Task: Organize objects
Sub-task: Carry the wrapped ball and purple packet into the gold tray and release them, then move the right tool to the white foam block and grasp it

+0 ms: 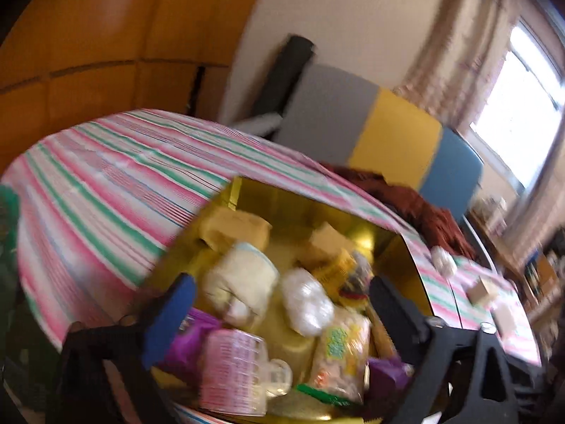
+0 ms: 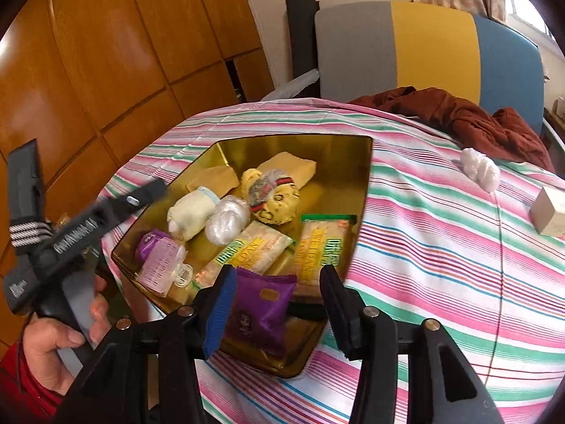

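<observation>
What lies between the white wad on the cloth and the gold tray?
Only bare striped tablecloth separates the white wad from the gold tray, per the right wrist view.

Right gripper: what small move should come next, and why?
Probably swing the right gripper, open and empty over the gold tray, right toward the white bundle. It and the small box lie on the striped cloth outside the tray.
</observation>
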{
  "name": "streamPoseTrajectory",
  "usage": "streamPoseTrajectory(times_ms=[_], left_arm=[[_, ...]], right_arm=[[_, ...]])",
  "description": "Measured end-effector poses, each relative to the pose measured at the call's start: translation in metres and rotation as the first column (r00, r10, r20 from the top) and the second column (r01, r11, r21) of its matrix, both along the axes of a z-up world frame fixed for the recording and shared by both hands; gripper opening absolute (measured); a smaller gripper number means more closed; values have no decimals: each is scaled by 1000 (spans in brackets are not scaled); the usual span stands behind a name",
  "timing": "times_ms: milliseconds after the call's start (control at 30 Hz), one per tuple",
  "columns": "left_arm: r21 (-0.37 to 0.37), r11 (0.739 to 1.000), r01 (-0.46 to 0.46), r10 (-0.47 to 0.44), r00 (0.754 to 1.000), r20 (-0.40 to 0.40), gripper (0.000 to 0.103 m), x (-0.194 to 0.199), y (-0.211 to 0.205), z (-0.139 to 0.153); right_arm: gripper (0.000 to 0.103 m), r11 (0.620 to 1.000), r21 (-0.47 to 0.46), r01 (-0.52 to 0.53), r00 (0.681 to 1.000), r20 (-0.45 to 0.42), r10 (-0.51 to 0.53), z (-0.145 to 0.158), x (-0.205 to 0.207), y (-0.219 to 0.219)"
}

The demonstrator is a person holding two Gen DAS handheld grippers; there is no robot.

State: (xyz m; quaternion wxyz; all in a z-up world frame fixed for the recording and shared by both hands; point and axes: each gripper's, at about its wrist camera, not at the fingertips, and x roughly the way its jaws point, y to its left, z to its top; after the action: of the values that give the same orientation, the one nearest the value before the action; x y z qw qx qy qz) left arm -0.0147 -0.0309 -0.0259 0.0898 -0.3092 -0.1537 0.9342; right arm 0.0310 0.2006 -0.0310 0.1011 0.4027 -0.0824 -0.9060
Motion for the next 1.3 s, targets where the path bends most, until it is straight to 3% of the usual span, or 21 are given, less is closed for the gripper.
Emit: streamPoseTrajectory(times_ms=[133, 267, 767, 1033, 1300], left_arm=[[10, 999, -50, 50, 999, 1, 103, 4, -9, 6], [19, 999, -44, 44, 999, 22, 103, 6, -6, 8], [-19, 989, 147, -146, 988, 50, 103, 26, 59, 9], [-69, 954, 291, -288, 956, 46, 103, 41, 108, 16], [-111, 901, 420, -417, 908, 46, 103, 57, 163, 21]], right_arm=[[49, 1000, -11, 8, 1000, 4, -8, 1, 2, 3], [49, 1000, -7, 8, 1000, -5, -8, 3, 5, 4], [49, 997, 21, 69, 997, -46, -68, 12, 18, 32], [49, 980, 25, 196, 980, -44, -195, 10, 34, 87], [49, 931, 63, 360, 932, 4, -361, -13, 68, 171]])
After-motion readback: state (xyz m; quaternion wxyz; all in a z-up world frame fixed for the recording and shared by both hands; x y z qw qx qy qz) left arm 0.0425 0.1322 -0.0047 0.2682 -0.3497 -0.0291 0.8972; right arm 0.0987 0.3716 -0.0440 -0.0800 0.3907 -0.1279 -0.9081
